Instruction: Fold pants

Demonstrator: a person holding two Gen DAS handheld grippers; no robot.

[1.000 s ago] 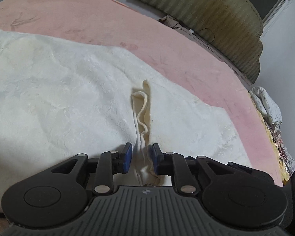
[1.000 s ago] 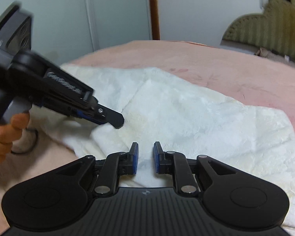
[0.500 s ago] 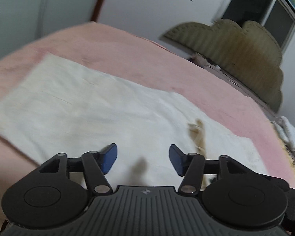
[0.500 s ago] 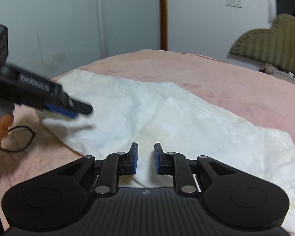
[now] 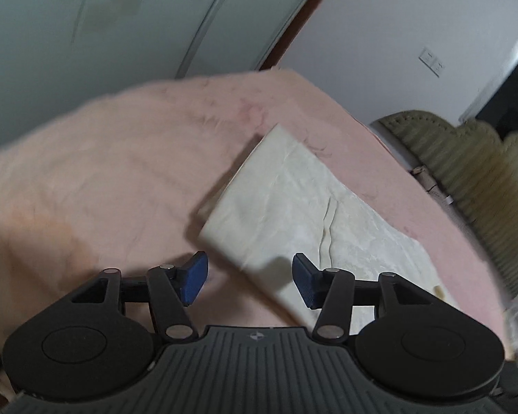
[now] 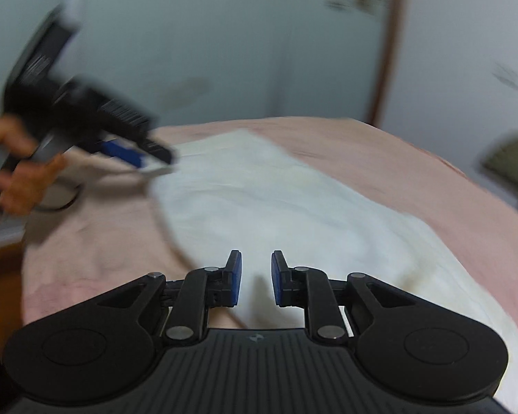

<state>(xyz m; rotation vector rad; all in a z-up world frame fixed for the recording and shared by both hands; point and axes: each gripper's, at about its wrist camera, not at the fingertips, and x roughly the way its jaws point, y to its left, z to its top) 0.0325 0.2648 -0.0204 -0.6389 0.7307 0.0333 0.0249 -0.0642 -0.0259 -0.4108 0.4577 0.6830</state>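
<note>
Hovering over the cream pants [image 5: 293,207], laid flat on the pink bedspread [image 5: 103,189], long axis running upper left to lower right. Left gripper [image 5: 250,279] gaping wide, nearest the short end. Right gripper [image 6: 255,277] part open, empty, low centre.

Pants [image 5: 293,207] flat on bed [image 5: 103,179]; headboard [image 5: 466,158] behind, right.
</note>
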